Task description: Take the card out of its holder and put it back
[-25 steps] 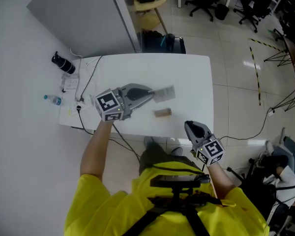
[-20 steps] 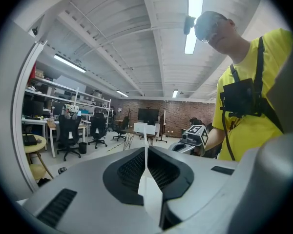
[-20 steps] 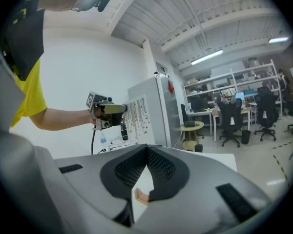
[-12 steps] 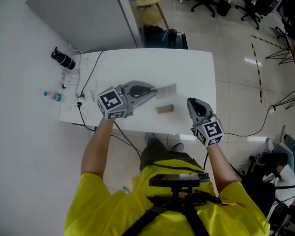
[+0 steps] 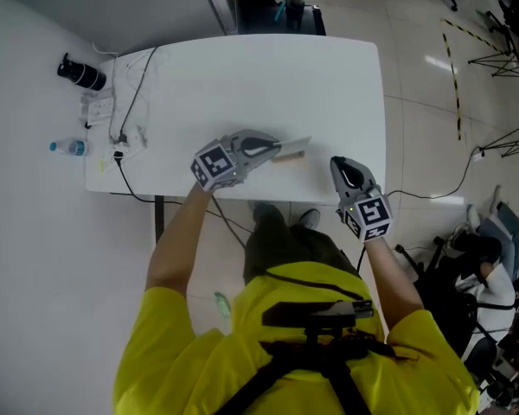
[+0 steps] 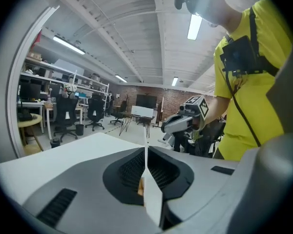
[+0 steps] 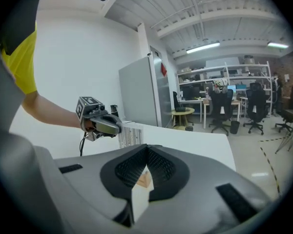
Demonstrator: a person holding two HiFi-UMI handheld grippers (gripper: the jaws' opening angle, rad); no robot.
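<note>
In the head view my left gripper (image 5: pixel 273 148) is shut on a pale card (image 5: pixel 296 144), held over the front of the white table (image 5: pixel 268 76). Just beneath the card, a small wooden holder (image 5: pixel 292 156) lies on the table, partly covered. In the left gripper view the card (image 6: pixel 146 152) shows edge-on as a thin white line between the closed jaws. My right gripper (image 5: pixel 340 164) hangs at the table's front edge, right of the holder, shut and empty. The right gripper view looks across at the left gripper (image 7: pixel 118 126) and the printed card (image 7: pixel 131 134).
At the table's left end stand a black bottle (image 5: pixel 81 73), a small water bottle (image 5: pixel 67 148) and cables (image 5: pixel 125 124). A grey partition rises behind the table. Office chairs and desks (image 7: pixel 234 106) fill the room beyond.
The left gripper has carried the card down toward the wooden holder, so the card now overlaps it. The right gripper has come up to the table's front edge, nearer the holder.
</note>
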